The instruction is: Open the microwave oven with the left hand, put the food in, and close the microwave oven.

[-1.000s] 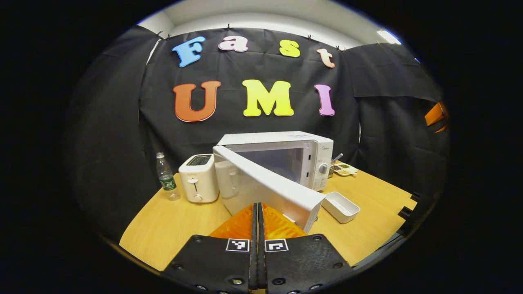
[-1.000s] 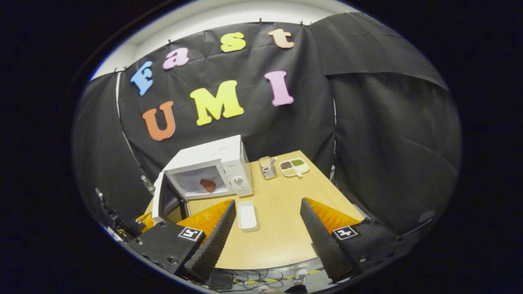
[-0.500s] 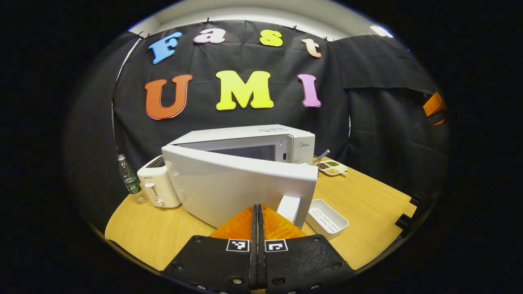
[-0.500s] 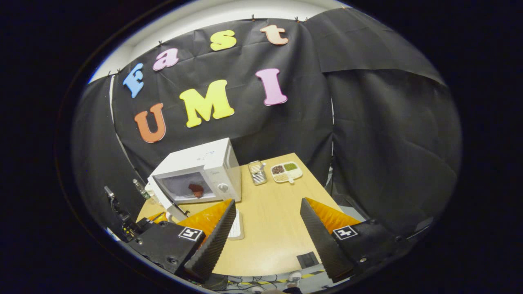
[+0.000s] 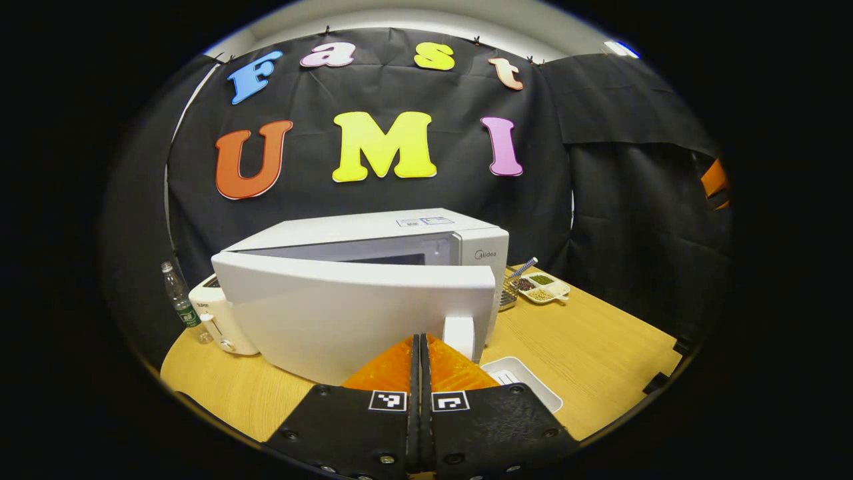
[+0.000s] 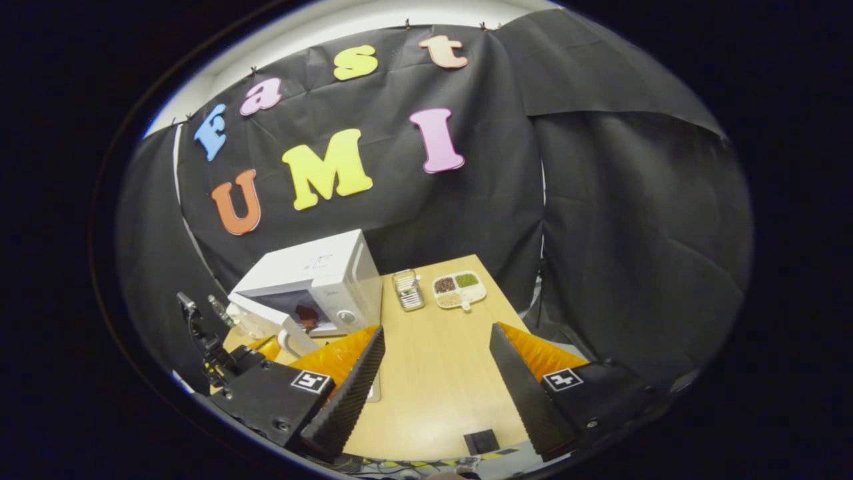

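Note:
The white microwave [image 5: 373, 230] stands on the wooden table [image 5: 600, 347], its door [image 5: 333, 313] ajar by a narrow gap. My left gripper [image 5: 420, 337] is shut with nothing between its fingers, and its tips rest against the door's outer face, just left of the white handle [image 5: 458, 335]. In the right gripper view the microwave [image 6: 320, 263] sits at the left, and a red-brown piece of food [image 6: 306, 315] shows inside through the gap. My right gripper [image 6: 436, 363] is open and empty above the table [image 6: 433, 400], to the right of the microwave.
Left of the microwave stand a white toaster [image 5: 214, 320] and a water bottle [image 5: 178, 293]. An empty white tray [image 5: 526, 387] lies in front, near my left gripper. A divided plate of grains [image 6: 458, 288] and a small metal basket [image 6: 406, 290] sit at the back right.
The microwave door has swung from wide open to nearly shut, with my shut left gripper moving in behind it. My right gripper has stayed open and drifted back.

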`<state>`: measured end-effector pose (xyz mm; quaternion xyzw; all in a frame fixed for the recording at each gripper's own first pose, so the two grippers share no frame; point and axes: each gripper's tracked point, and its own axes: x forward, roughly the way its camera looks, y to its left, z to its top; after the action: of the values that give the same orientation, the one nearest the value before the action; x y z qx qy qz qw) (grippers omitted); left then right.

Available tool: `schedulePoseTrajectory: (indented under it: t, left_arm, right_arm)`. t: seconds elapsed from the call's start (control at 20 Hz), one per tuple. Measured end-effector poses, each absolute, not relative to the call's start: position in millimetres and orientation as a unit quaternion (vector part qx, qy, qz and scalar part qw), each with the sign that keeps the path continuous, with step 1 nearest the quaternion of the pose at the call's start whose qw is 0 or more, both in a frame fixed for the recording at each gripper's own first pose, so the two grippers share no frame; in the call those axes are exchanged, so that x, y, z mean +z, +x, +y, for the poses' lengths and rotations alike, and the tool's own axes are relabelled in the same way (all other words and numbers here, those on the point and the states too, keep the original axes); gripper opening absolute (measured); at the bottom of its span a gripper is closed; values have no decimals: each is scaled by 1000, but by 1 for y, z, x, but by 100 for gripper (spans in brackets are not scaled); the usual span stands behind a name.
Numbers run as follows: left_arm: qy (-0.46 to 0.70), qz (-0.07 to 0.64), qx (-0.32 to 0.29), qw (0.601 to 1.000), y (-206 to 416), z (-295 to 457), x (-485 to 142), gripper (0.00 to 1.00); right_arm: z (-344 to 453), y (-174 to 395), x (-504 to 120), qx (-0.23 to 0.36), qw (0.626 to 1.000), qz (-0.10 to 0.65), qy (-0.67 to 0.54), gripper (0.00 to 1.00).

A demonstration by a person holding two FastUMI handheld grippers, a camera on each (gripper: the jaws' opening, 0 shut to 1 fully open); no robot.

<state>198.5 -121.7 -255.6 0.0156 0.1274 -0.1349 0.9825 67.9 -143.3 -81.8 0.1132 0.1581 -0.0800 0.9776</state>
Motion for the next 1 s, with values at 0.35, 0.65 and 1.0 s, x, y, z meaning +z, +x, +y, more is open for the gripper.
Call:
schedulePoseTrajectory:
  t: [0.35, 0.65, 1.0]
  left_arm:
    - [15, 135, -121, 983, 241, -136, -263, 0]
    - [11, 141, -107, 984, 272, -143, -268, 0]
    - [10, 138, -96, 986, 289, -146, -270, 0]
  right_arm:
    - [-159, 88, -90, -72, 976, 169, 116, 100]
    - [-170, 110, -98, -67, 974, 182, 119, 100]
    - [-175, 137, -98, -55, 975, 179, 123, 100]
